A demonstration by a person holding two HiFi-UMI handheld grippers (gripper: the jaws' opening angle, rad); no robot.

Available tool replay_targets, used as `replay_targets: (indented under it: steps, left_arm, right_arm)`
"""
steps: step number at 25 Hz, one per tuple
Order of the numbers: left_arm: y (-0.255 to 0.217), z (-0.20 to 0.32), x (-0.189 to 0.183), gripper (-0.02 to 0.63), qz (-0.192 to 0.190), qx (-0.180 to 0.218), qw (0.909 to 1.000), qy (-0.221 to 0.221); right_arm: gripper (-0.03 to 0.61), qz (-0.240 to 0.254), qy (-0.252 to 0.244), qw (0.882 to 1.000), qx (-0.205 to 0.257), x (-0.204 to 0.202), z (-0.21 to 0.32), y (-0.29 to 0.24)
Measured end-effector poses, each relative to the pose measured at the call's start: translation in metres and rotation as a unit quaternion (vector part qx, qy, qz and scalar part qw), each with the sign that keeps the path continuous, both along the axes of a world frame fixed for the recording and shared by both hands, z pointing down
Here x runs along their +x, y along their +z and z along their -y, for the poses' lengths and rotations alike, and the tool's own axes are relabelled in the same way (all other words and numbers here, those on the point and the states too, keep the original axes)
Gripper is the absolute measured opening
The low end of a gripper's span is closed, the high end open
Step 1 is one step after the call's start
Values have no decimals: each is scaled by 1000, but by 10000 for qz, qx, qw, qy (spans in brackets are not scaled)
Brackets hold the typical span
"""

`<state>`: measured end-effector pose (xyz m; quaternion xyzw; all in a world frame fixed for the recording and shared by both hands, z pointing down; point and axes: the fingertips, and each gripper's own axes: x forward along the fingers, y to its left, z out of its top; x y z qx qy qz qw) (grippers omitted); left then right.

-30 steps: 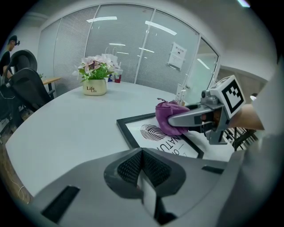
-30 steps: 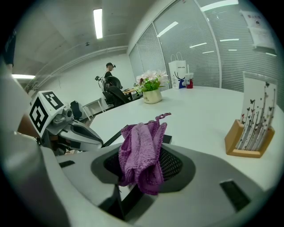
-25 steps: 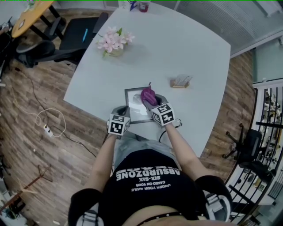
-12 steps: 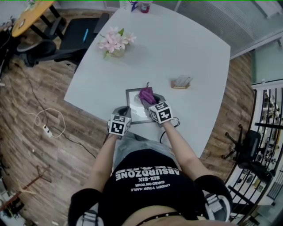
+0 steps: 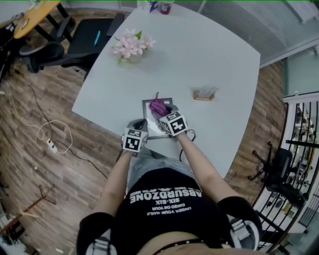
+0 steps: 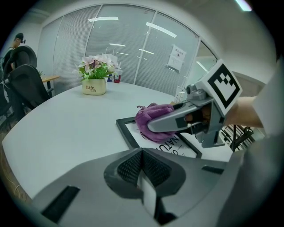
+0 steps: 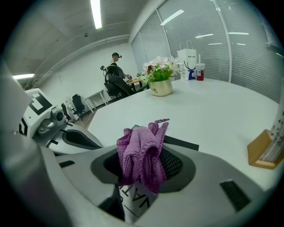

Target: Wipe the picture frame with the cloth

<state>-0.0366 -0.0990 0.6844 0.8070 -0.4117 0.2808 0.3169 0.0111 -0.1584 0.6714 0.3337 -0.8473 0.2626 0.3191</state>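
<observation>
A black picture frame (image 5: 151,131) lies flat on the white table (image 5: 199,55) near its front edge, with printed letters under its glass. My right gripper (image 5: 161,111) is shut on a purple cloth (image 5: 158,105) and presses it onto the frame's far left part. In the right gripper view the cloth (image 7: 141,153) hangs bunched between the jaws over the frame (image 7: 181,142). My left gripper (image 5: 139,126) is shut on nothing, just left of the frame's near corner. From the left gripper view (image 6: 142,170) the cloth (image 6: 151,120) rests on the frame (image 6: 128,133).
A pot of pink flowers (image 5: 128,47) stands at the table's far left. A small wooden card holder (image 5: 204,92) sits right of the frame. A bag and a cup (image 5: 162,6) are at the far edge. Office chairs (image 5: 82,42) stand on the wooden floor to the left.
My right gripper has slid the purple cloth leftward across the frame, from its right-middle to its far left part. The left gripper and the frame have stayed put.
</observation>
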Motion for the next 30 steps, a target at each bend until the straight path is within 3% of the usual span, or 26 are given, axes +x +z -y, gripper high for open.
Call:
replay_targets:
  steps: [9,17,30]
  left_arm:
    - [3,0,-2,9,-140,-67,9998,-129]
    - [3,0,-2,9,-109,-79,9998,-122]
    - [4,-1,-1,9,-243,-191,9995,-95]
  right_arm:
    - [193,20,-174,9998,-3,-23,2,0]
    - [193,33,-670,9977,67,-34,1,0]
    - [190,173,-1124,9924,-470,-29,-38,0]
